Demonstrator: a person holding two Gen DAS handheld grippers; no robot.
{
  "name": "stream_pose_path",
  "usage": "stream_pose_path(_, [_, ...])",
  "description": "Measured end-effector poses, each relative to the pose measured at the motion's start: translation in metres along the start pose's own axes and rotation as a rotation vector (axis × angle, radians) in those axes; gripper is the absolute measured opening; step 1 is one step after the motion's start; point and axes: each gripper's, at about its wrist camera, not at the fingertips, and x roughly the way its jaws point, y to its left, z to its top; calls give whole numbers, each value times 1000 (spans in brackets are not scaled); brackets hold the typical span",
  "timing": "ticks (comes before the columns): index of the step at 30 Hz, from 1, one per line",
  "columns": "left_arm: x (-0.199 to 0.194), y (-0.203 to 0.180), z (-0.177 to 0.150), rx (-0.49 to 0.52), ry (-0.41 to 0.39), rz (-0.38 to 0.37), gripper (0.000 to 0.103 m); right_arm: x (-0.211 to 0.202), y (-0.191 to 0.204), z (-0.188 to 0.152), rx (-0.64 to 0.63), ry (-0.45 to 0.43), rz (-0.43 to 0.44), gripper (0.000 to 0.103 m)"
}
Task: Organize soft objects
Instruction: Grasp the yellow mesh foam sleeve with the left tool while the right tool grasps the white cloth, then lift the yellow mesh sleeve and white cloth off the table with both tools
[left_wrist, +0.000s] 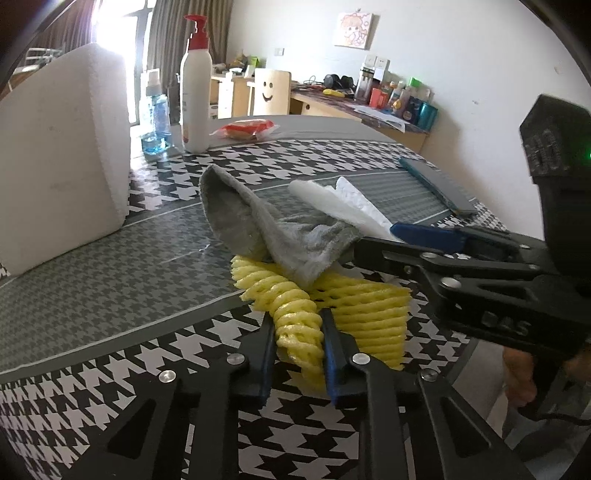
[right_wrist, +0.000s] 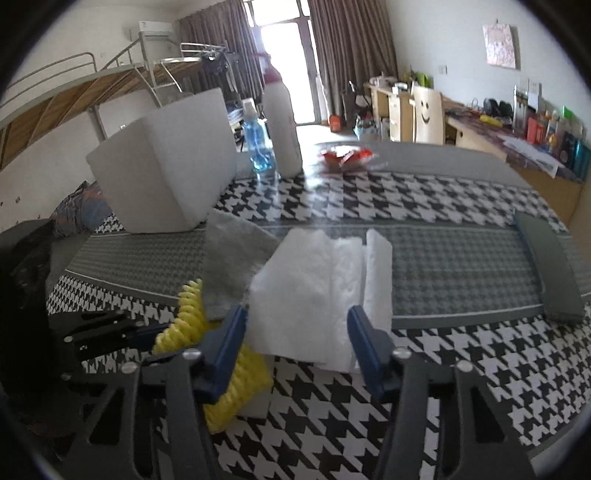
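Left gripper (left_wrist: 299, 347) clamps the yellow foam net (left_wrist: 332, 310), pinning the pile's base. Right gripper (right_wrist: 297, 343), jaws apart, straddles the white tissue (right_wrist: 321, 288) just beside the net. Grey cloth (left_wrist: 258, 229) overlaps the net.

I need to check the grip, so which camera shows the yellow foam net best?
The left wrist view: the yellow foam net lies unobstructed, pinched between the left gripper pads. The right wrist view shows only parts behind a finger.

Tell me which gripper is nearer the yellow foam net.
Left. The left gripper is clamped on the net; the right gripper sits beside it, straddling the white tissue.
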Motion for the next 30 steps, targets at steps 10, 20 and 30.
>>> stream_pose_path(10, [-6, -1, -2, 2, -16, -7, 22, 2, -21, -5, 84, 29, -15, 9])
stream_pose_path(20, [-30, -4, -10, 15, -64, -21, 22, -32, -26, 2, 115, -53, -4, 8])
stream_pose_path(30, [-51, -7, -10, 23, -111, -17, 22, -54, -21, 9, 101, -117, -36, 8])
